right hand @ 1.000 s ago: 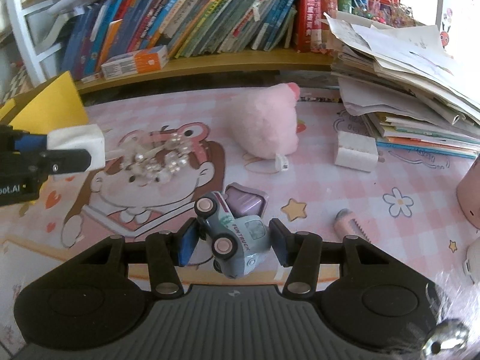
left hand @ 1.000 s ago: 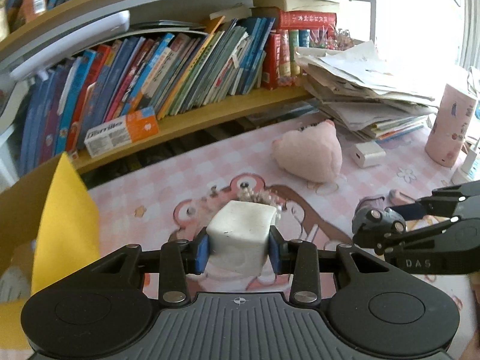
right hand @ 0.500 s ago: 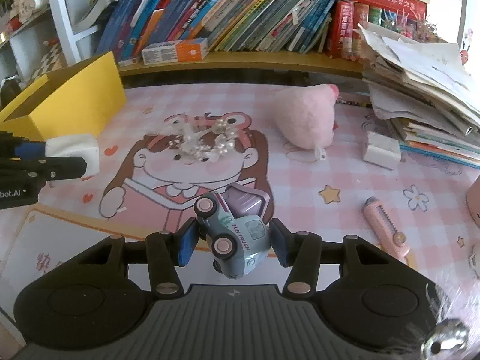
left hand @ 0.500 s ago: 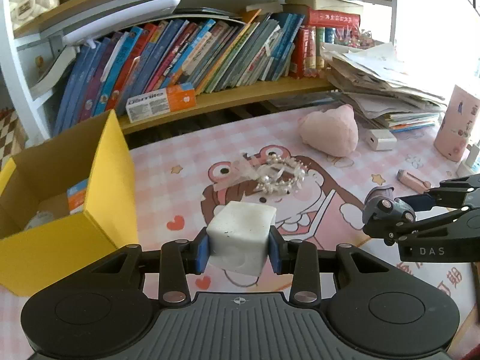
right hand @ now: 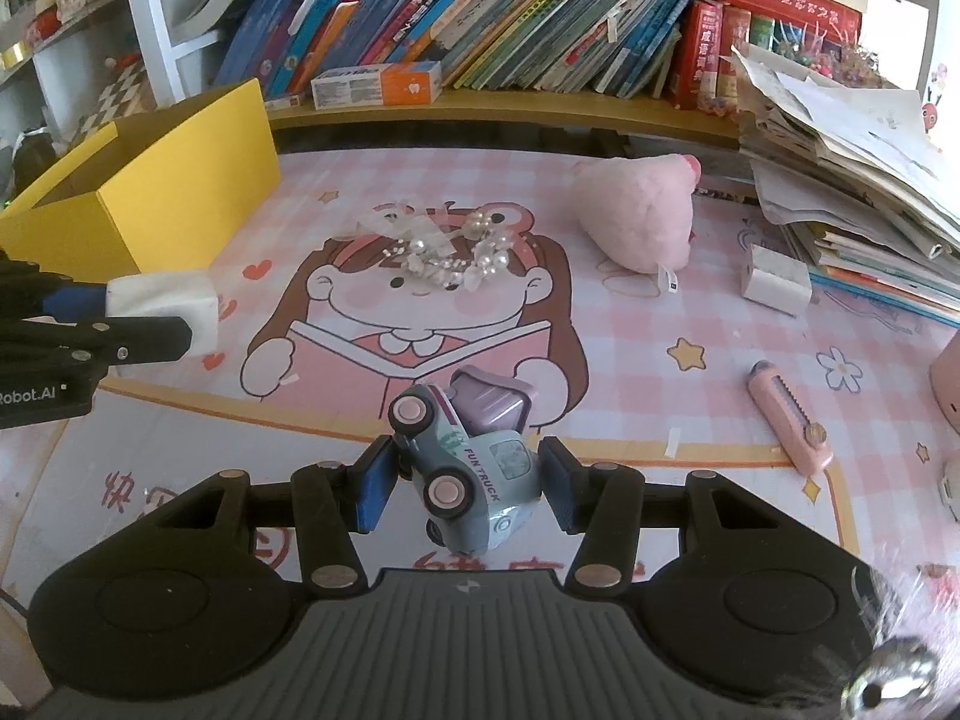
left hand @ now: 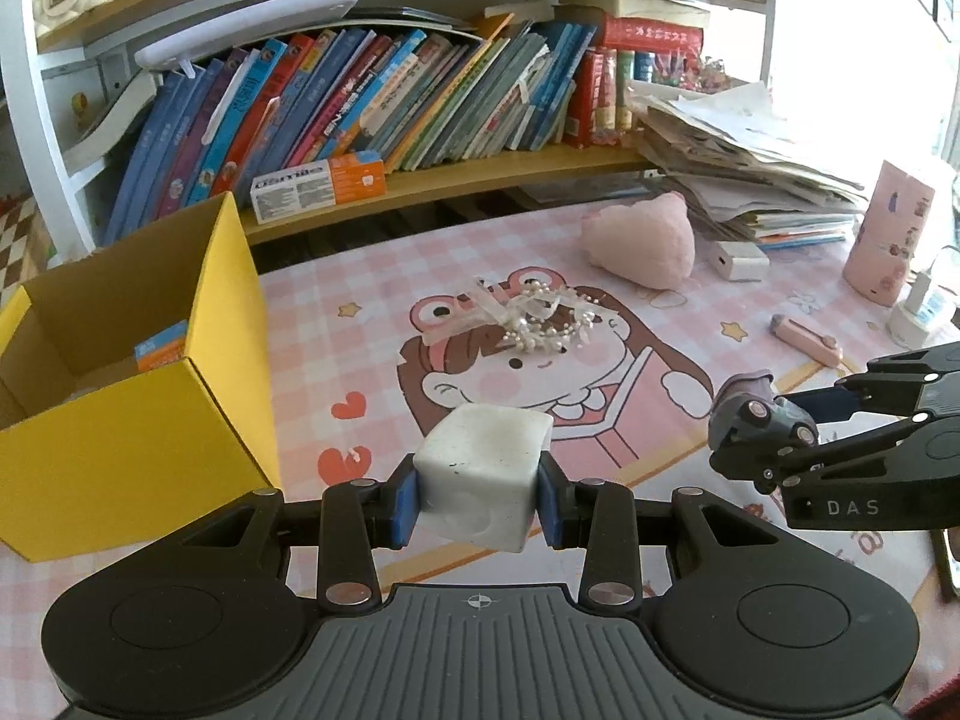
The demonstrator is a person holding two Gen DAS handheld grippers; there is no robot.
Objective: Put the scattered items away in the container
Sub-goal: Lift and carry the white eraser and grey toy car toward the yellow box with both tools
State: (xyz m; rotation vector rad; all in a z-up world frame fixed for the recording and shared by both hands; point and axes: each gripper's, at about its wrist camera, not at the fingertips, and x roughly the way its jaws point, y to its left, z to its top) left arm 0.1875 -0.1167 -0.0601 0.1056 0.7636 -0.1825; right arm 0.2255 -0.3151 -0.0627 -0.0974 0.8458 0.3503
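Note:
My left gripper (left hand: 478, 504) is shut on a white cube (left hand: 483, 471), held above the pink mat just right of the open yellow box (left hand: 141, 420). The box has a small blue-and-orange packet (left hand: 161, 348) inside. My right gripper (right hand: 468, 483) is shut on a pale blue toy truck (right hand: 465, 462) with a purple back, tilted nose-down over the mat's front edge. Each gripper shows in the other's view: the left gripper (right hand: 198, 309) with the cube (right hand: 165, 303), the right gripper (left hand: 729, 429) with the truck (left hand: 753, 417). On the mat lie a pearl hair wreath (right hand: 447, 246), a pink plush (right hand: 639, 219), a white block (right hand: 774, 285) and a pink utility knife (right hand: 789, 423).
A bookshelf (left hand: 384, 120) full of leaning books runs along the back, with a toothpaste carton (left hand: 318, 183) on its lower board. A tall stack of papers (right hand: 852, 180) fills the back right. A pink cup (left hand: 888, 231) and small white bottle (left hand: 921, 312) stand at the far right.
Both grippers have drawn back toward the near side and left with their loads still gripped. The yellow box has come fully into the left wrist view, its opening now showing.

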